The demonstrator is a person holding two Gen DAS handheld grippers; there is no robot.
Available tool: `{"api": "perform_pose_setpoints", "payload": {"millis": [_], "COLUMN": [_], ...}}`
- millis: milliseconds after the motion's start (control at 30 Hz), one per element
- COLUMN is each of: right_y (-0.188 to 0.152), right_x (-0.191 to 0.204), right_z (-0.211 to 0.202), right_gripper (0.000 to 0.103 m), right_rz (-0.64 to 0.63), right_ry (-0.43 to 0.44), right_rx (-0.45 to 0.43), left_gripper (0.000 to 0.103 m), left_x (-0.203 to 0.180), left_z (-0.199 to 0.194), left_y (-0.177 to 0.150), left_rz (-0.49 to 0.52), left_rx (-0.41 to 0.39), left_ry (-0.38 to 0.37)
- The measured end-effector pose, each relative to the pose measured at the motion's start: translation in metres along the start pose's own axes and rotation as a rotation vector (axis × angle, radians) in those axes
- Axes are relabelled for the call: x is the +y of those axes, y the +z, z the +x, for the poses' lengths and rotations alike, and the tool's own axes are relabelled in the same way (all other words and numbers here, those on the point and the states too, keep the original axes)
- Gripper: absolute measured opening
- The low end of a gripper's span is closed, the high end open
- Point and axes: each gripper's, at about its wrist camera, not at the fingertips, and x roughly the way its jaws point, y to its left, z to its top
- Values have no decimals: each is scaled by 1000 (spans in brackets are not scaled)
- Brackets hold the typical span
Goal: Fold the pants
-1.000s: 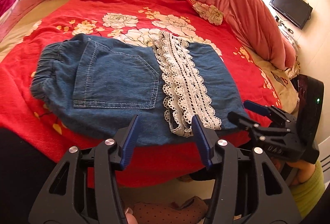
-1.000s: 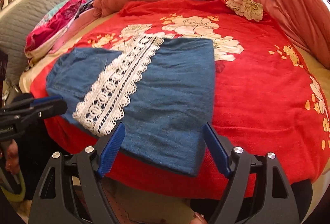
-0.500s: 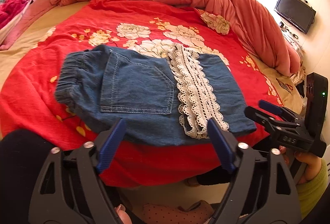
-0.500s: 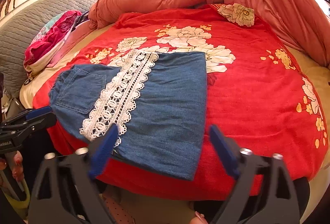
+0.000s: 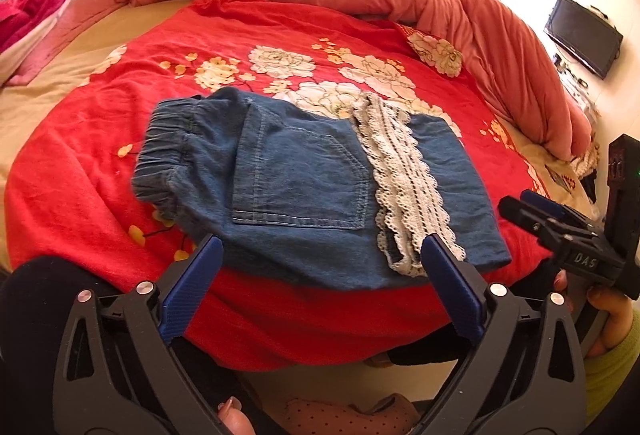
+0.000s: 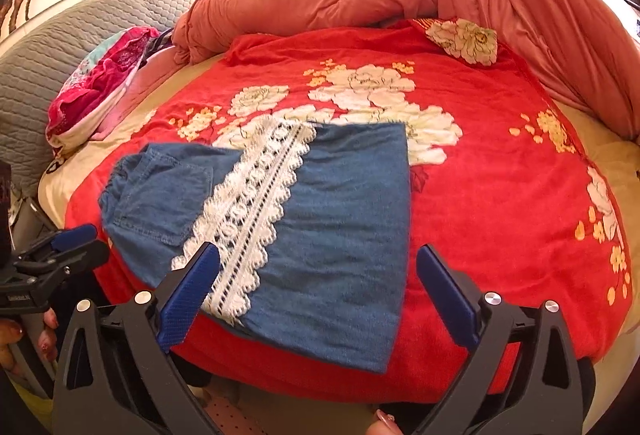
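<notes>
Red floral blanket [image 5: 100,139] covers the bed and carries the work. Nearest, left gripper [image 5: 318,255] and right gripper [image 6: 318,267] hover above the bed edge, angled downward, jaws opening wide, nothing between them. Beyond, the pants [image 5: 304,179] lie folded flat, lace trim [image 6: 256,203] uppermost. Judged step: release completed; next, confirm fold or regrip the near hem.

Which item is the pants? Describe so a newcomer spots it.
Start at the red floral blanket covering the bed. Near its front edge lies a flat folded denim bundle, the pants. Only it is blue, with a white lace strip running across it.
</notes>
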Motion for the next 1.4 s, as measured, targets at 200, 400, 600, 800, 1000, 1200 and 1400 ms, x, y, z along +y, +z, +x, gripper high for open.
{"api": "perform_pose_setpoints", "payload": {"millis": [200, 400, 600, 800, 1000, 1200, 1400], "right_y": [24, 52, 83, 106, 116, 123, 118], "right_x": [13, 40, 78, 104, 137, 180, 209], "right_z": [3, 15, 33, 63, 96, 126, 161], "right_gripper": [98, 98, 98, 98, 98, 98, 97], "right_rz": [-41, -113, -228, -272, -338, -438, -536], "right_ry": [22, 76, 162, 257, 321, 407, 452], "right_rx": [-19, -23, -20, 54, 136, 216, 314], "left_gripper": [94, 94, 94, 94, 94, 72, 60], "left_x": [29, 55, 63, 83, 99, 103, 113], "left_z": [-3, -2, 3, 5, 9, 23, 37], "left_y": [7, 13, 15, 26, 36, 32, 26], "left_rz": [-84, -148, -165, -178, -191, -183, -209], "left_rx": [-11, -21, -14, -28, -30, -3, 21], "left_ry": [12, 35, 36, 65, 78, 54, -5]}}
